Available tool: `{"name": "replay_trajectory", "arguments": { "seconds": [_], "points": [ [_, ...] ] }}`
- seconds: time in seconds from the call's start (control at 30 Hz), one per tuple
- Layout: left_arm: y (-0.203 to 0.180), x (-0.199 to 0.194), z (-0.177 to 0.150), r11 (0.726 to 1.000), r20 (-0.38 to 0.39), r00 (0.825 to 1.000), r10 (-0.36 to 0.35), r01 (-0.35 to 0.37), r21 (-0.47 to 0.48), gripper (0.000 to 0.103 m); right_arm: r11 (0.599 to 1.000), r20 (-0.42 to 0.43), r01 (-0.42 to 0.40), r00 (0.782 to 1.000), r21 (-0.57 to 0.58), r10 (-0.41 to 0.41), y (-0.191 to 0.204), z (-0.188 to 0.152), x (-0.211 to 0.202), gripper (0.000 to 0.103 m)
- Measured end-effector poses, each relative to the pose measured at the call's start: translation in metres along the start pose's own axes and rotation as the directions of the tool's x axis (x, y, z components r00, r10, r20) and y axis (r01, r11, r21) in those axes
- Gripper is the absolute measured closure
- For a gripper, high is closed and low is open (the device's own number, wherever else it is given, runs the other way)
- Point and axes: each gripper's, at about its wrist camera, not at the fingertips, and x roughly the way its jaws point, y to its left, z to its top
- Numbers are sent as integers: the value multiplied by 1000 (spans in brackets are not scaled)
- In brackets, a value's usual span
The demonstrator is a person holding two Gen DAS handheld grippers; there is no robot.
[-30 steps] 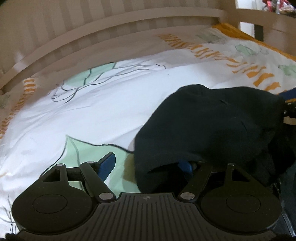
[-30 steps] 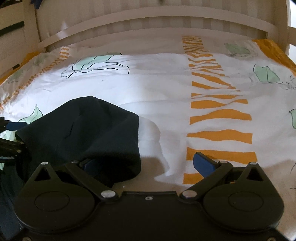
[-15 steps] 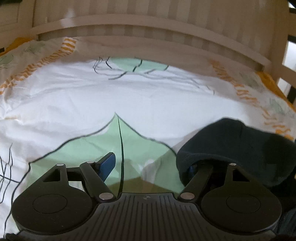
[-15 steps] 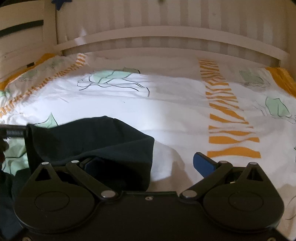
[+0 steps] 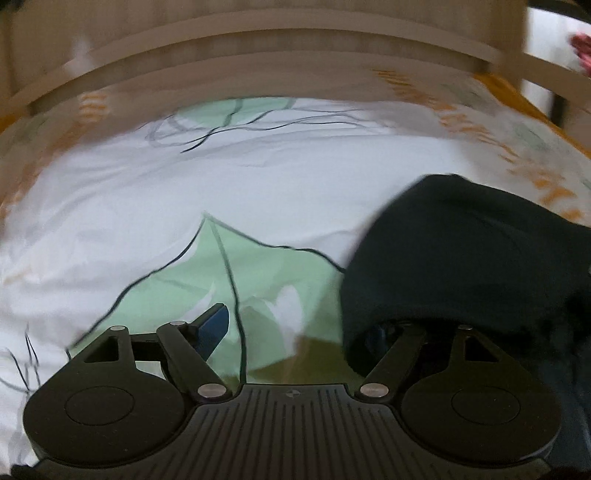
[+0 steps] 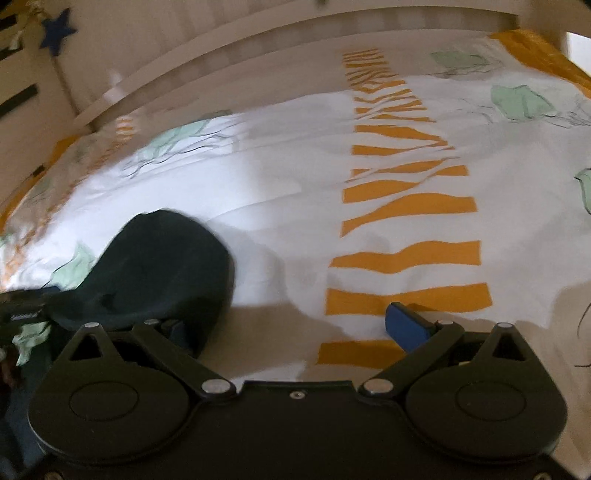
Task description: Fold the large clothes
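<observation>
A dark, near-black garment (image 5: 461, 251) lies bunched on the bed at the right of the left wrist view. Its edge is draped over the right finger of my left gripper (image 5: 295, 328), hiding that fingertip. The jaws stand wide apart, and the blue left pad (image 5: 214, 325) is bare over the sheet. In the right wrist view the same garment (image 6: 159, 266) covers the left finger of my right gripper (image 6: 290, 326), which is also open. Its blue right pad (image 6: 402, 325) is free. Both views are blurred.
The bed cover (image 6: 295, 177) is white with green leaves and a band of orange stripes (image 6: 406, 206). A beige wooden bed rail (image 5: 258, 40) curves along the far side. A blue star (image 6: 57, 31) hangs on the wall at top left.
The left wrist view swung so the garment slid from the middle to the right, staying over the right finger. The right wrist view shifted and tilted, with the cloth still over its left finger.
</observation>
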Motion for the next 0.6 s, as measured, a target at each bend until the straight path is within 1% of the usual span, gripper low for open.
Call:
{"name": "replay_trajectory", "arguments": {
  "seconds": [0.17,0.23,0.3,0.37,0.4,0.43,0.5,0.6],
  "points": [
    [1,-37,0,993,1,996,-89,88,79,28,998,-17,-45,999,-34,45,1,-7,-19,1],
    [5,-50,3,991,30,993,-118,116,62,28,996,-6,-68,998,-54,67,4,-8,-28,1],
    [10,-58,9,989,75,987,-145,146,0,28,994,33,-97,995,-54,99,9,-5,-38,1],
    [13,-58,18,982,109,981,-162,172,-81,28,991,85,-133,987,-35,135,13,3,-43,1],
    [11,-53,23,976,110,979,-172,184,-112,28,990,104,-140,984,-25,142,16,6,-44,1],
    [9,-47,27,974,109,978,-178,191,-125,28,990,116,-142,983,-15,143,20,11,-42,1],
    [-1,-35,34,975,101,981,-168,180,-128,28,989,115,-145,983,-7,145,29,19,-34,1],
    [-14,-13,36,975,73,983,-168,176,-135,28,991,109,-134,985,-4,134,41,27,-16,1]
  ]
}}
